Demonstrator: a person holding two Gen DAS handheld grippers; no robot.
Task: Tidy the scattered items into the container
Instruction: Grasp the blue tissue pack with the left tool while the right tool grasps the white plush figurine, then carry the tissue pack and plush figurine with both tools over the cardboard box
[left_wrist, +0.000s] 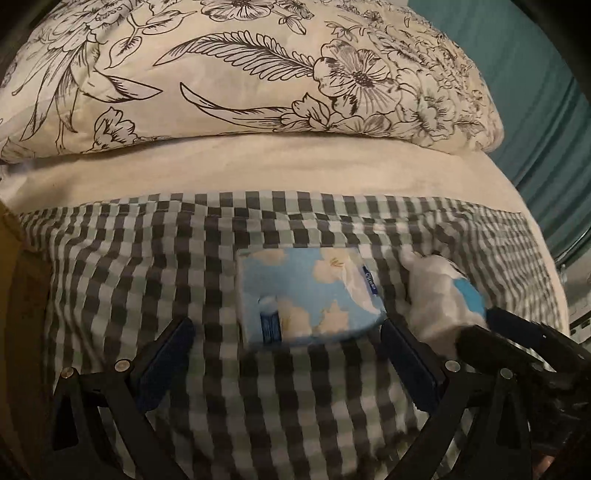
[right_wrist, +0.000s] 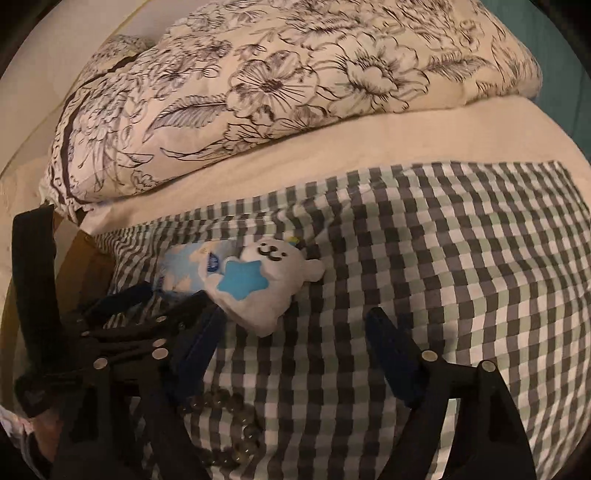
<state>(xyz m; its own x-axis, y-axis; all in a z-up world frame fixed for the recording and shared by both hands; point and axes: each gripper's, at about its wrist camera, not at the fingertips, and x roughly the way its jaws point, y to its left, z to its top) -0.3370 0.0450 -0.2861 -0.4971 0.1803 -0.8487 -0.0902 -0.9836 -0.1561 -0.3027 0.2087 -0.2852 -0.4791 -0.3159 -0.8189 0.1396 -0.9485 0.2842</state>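
Plush toy (right_wrist: 258, 280) touches tissue pack (left_wrist: 306, 291), floral pillow (left_wrist: 240, 74) behind.

- Dim, warm, yellowish indoor light throughout.
- Heavy fisheye bending, dark vignette at corners.
- Soft motion blur over checked blanket (left_wrist: 258, 387) and tongs' black frames.
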